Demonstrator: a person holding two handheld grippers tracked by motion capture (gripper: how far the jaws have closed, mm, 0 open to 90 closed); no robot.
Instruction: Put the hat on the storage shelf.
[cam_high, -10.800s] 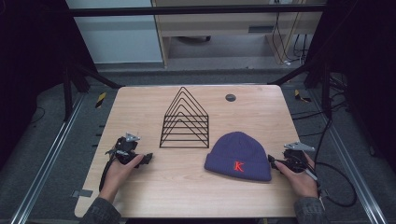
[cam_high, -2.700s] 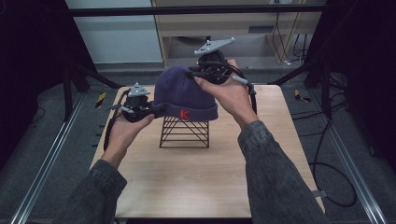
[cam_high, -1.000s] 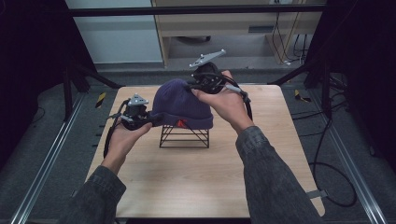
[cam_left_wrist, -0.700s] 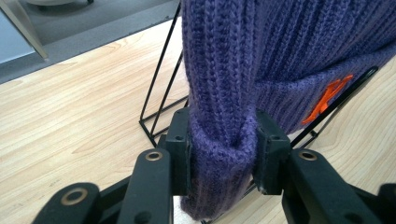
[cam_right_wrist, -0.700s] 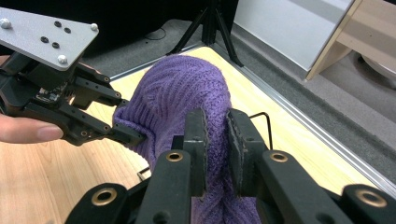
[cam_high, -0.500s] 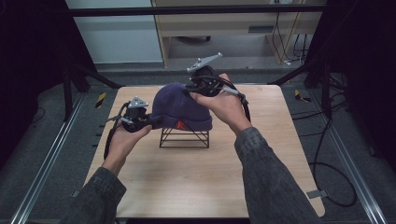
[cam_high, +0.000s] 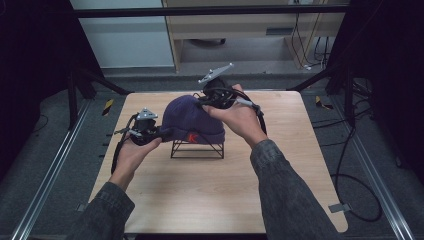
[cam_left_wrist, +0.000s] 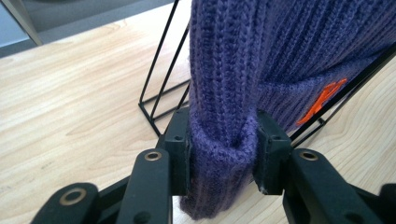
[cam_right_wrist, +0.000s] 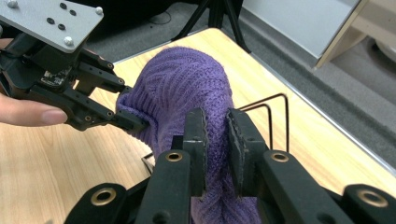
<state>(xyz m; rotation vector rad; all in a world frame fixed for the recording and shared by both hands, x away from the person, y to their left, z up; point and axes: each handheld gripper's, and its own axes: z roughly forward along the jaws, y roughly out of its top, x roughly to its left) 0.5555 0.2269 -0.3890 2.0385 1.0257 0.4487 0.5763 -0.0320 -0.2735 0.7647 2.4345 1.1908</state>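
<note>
A purple hat sits on top of a black wire rack in the middle of the high view, a bit above the center of the frame. The rack stands on the wooden tabletop. The hat has an orange letter on its folded edge, facing the bottom of the frame.

The left tongs are at the left side of the hat, held by the left hand. In the left gripper view, the tongs are pinching a thick fold of the hat at the bottom center of the frame. The knit bunches up between the two jaws. The rack's wires show just behind the fold, and the orange mark is at the right.

The right tongs are at the top back of the hat, held by the right hand. A grey plate sticks up above them. In the right gripper view, the tongs are pinching the hat in the lower middle of the frame, with only a thin bit of knit between the jaws. The left tongs show at the left of that frame, gripping the hat's edge. A bent wire of the rack shows to the right of the hat.
</note>
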